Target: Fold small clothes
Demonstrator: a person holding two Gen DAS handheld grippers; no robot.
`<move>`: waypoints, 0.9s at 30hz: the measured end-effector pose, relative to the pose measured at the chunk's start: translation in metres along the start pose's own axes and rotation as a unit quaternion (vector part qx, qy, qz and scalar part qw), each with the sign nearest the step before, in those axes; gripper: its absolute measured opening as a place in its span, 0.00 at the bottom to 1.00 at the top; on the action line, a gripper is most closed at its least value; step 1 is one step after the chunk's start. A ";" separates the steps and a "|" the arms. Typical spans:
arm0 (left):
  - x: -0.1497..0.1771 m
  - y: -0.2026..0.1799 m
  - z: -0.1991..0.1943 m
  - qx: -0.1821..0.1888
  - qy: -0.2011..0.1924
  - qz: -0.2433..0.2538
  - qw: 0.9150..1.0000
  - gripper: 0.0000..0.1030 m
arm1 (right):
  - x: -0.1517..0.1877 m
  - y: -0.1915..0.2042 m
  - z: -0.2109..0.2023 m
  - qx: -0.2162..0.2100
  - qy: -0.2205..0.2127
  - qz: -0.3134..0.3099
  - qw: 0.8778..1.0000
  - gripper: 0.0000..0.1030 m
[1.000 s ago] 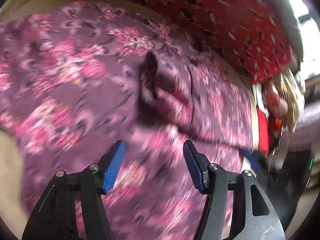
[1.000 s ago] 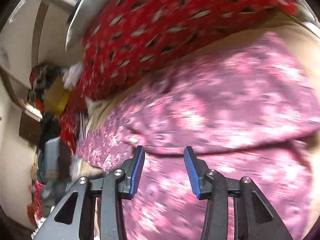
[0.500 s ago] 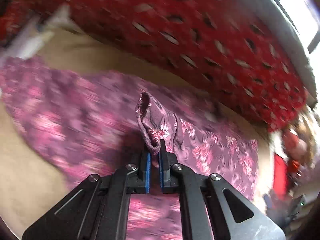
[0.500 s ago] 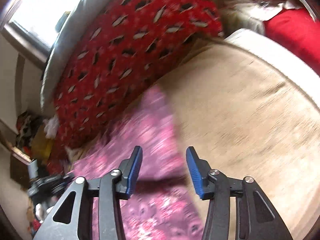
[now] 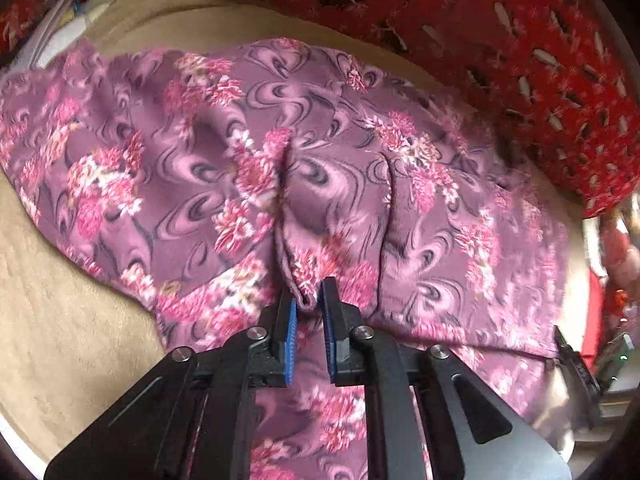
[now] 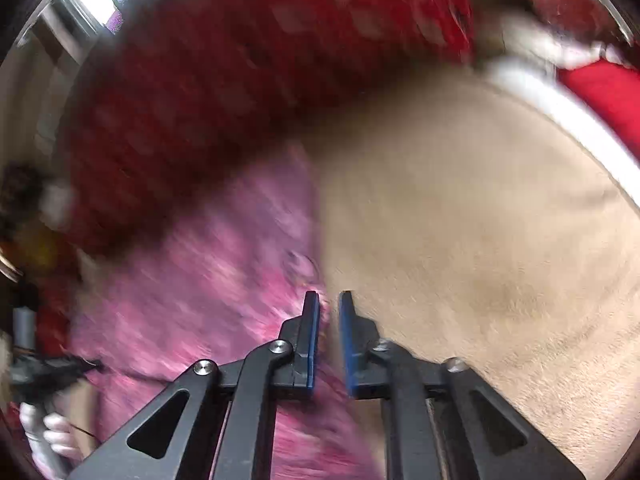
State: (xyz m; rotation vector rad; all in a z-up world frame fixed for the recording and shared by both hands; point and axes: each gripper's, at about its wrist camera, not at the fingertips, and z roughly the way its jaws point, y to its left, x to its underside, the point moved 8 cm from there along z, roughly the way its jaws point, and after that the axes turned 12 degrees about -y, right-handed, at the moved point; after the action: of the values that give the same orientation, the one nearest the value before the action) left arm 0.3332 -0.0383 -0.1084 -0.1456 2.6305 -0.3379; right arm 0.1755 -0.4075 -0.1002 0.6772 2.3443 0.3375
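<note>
Purple floral garment (image 5: 320,184) fills mid-frame, its fold pinched by the left gripper (image 5: 308,300), jaws easing apart; right gripper (image 6: 329,312), wide before, now narrowing on the hem.

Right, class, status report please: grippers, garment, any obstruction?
Left gripper jaws opening, fold of floral garment between them. Right gripper jaws closing at garment's edge, blurred. Garment spread on beige surface. Nothing in the way.

Left tool (image 5: 308,304): black angular frame with triangular cut-outs, silver round-head screws at the linkage pivots, and ribbed blue pads lining both fingers. Right tool (image 6: 329,308): identical black frame, silver screws and blue pads.
</note>
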 end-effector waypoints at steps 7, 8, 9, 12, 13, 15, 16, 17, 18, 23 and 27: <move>-0.022 -0.009 -0.031 0.055 -0.059 -0.039 0.996 0.18 | -0.028 0.044 -0.041 -0.040 -0.082 -0.008 0.996 0.20; -0.018 -0.014 -0.017 0.037 -0.049 -0.021 0.998 0.20 | -0.023 0.058 -0.037 -0.053 -0.070 -0.020 0.996 0.22; -0.014 -0.016 -0.004 0.020 -0.036 -0.007 0.999 0.20 | -0.015 0.077 -0.031 -0.062 -0.057 -0.037 0.996 0.22; -0.005 -0.007 0.011 0.025 -0.016 -0.015 0.999 0.20 | 0.012 0.124 -0.010 -0.082 -0.012 -0.075 0.994 0.22; -0.007 -0.006 0.005 0.039 -0.014 -0.024 0.999 0.20 | 0.022 0.136 -0.007 -0.091 -0.003 -0.082 0.992 0.22; -0.014 0.005 -0.012 0.067 -0.015 -0.043 0.997 0.20 | 0.038 0.175 0.002 -0.120 0.016 -0.097 0.988 0.23; -0.020 0.013 -0.021 0.070 -0.026 -0.047 0.996 0.20 | 0.043 0.192 0.006 -0.132 0.022 -0.104 0.986 0.28; -0.029 0.026 -0.031 0.067 -0.040 -0.051 0.996 0.21 | 0.048 0.213 0.013 -0.143 0.026 -0.113 0.983 0.30; -0.038 0.044 -0.041 0.063 -0.055 -0.057 0.995 0.25 | 0.054 0.231 0.018 -0.152 0.029 -0.122 0.980 0.30; -0.075 0.168 -0.068 -0.015 -0.096 -0.120 0.988 0.41 | 0.099 0.300 0.061 -0.183 0.083 -0.152 0.968 0.42; -0.098 0.282 -0.075 -0.060 -0.098 -0.226 0.967 0.40 | 0.133 0.307 0.062 -0.171 0.001 -0.249 0.953 0.47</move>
State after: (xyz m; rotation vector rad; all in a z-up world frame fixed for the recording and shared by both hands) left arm 0.3720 0.2650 -0.0746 -0.7860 2.3990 -0.2942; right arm 0.2478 -0.0751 -0.0924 -0.0847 2.2799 0.4931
